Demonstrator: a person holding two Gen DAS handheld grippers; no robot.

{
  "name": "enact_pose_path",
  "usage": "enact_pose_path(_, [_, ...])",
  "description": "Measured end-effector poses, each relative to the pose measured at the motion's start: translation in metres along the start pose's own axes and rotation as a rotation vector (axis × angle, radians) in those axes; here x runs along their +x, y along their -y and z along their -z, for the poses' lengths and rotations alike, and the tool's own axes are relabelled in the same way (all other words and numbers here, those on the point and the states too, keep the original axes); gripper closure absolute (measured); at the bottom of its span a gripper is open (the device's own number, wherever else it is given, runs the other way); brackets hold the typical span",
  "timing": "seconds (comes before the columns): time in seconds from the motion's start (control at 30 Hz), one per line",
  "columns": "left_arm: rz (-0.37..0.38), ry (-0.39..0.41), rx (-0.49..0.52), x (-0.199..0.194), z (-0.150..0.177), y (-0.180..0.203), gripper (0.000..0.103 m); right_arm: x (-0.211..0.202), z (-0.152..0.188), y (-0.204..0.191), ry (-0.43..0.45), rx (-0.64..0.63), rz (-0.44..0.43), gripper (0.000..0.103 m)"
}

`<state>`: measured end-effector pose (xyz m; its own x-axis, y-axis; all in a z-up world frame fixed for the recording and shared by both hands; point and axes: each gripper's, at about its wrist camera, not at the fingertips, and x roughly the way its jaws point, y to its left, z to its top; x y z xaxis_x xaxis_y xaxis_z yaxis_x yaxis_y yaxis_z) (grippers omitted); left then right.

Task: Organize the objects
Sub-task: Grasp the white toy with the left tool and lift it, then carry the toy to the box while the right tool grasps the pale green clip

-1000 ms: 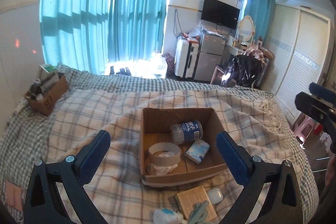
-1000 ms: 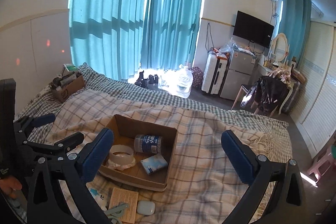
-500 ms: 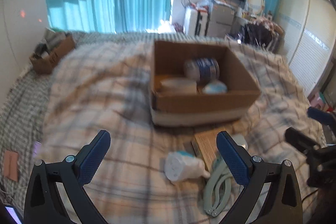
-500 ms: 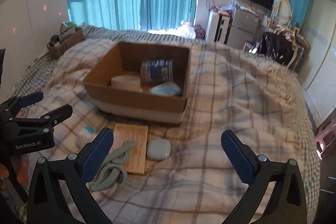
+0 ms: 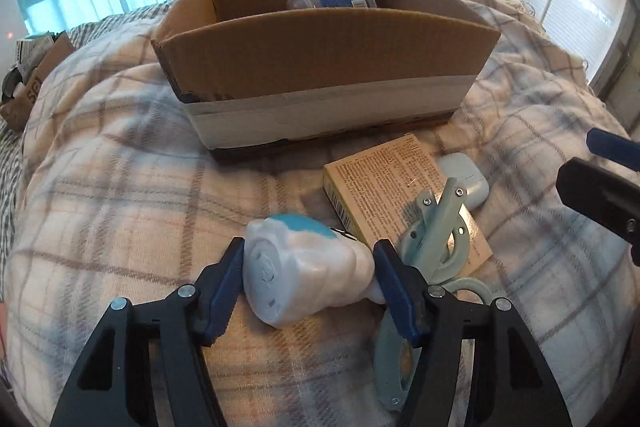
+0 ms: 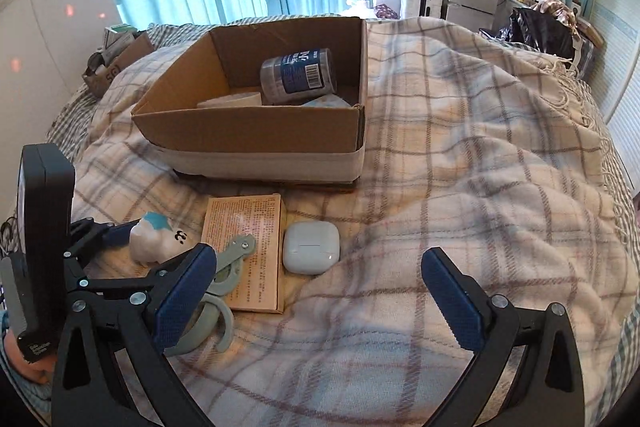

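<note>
My left gripper is shut on a white plastic-wrapped pack with a teal patch, which lies on the plaid blanket in front of the cardboard box; the pack also shows in the right wrist view. A tan printed box lies beside it with a pale green hand tool on top and a white earbud case to its right. My right gripper is open, low over the blanket near the earbud case. The cardboard box holds a blue-labelled jar, a tape roll and a small packet.
A second small cardboard box with clutter sits at the far left of the bed. The plaid blanket stretches to the right. Curtains, fridge and TV stand beyond the bed.
Both grippers have dropped low toward the items in front of the box. My left gripper has closed from wide open onto the white wrapped pack.
</note>
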<state>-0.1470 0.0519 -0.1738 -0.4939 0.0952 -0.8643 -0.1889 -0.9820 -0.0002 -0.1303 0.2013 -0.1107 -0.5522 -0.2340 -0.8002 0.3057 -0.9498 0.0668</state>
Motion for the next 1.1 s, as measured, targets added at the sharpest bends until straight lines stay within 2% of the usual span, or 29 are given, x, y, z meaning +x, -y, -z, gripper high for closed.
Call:
enact_pose_path(0.1, [-0.001,0.050,-0.065,-0.021,-0.003,-0.012,0.038,-0.006,0.001,-0.003,0.002,-0.003,0.010,0.000])
enact_pose_path(0.2, [-0.017,0.135,-0.120,-0.053,-0.005,-0.026,0.038,-0.014,0.004,-0.011,0.010,-0.021,-0.001,0.000])
enact_pose_path(0.3, [-0.086,0.208,-0.108,-0.080,-0.004,-0.034,0.038,-0.014,0.007,-0.025,-0.009,-0.054,-0.015,0.000])
enact_pose_path(0.4, [-0.146,0.223,-0.103,-0.092,0.006,-0.044,0.038,-0.005,0.013,-0.045,-0.066,-0.093,-0.054,0.000])
enact_pose_path(0.53, [-0.158,0.217,-0.130,-0.091,0.015,-0.057,0.038,0.018,0.020,-0.069,-0.175,-0.132,-0.029,0.000])
enact_pose_path(0.63, [-0.134,0.221,-0.156,-0.089,0.018,-0.066,0.038,0.039,0.030,-0.086,-0.264,-0.163,-0.033,0.003])
enact_pose_path(0.73, [-0.110,0.215,-0.170,-0.085,0.021,-0.069,0.038,0.056,0.038,-0.098,-0.328,-0.165,-0.071,0.021])
enact_pose_path(0.8, [-0.089,0.211,-0.177,-0.082,0.022,-0.071,0.038,0.058,0.039,-0.104,-0.332,-0.169,-0.097,0.046])
enact_pose_path(0.83, [-0.082,0.212,-0.181,-0.081,0.023,-0.071,0.038,0.057,0.039,-0.108,-0.321,-0.184,-0.093,0.053])
enact_pose_path(0.9, [-0.063,0.211,-0.188,-0.079,0.026,-0.073,0.038,0.049,0.038,-0.114,-0.275,-0.212,-0.066,0.078])
enact_pose_path(1.0, [-0.044,0.206,-0.199,-0.078,0.027,-0.075,0.037,0.034,0.035,-0.116,-0.206,-0.217,-0.067,0.094])
enact_pose_path(1.1, [-0.023,0.219,-0.209,-0.082,0.028,-0.077,0.037,0.018,0.032,-0.112,-0.158,-0.209,-0.078,0.094])
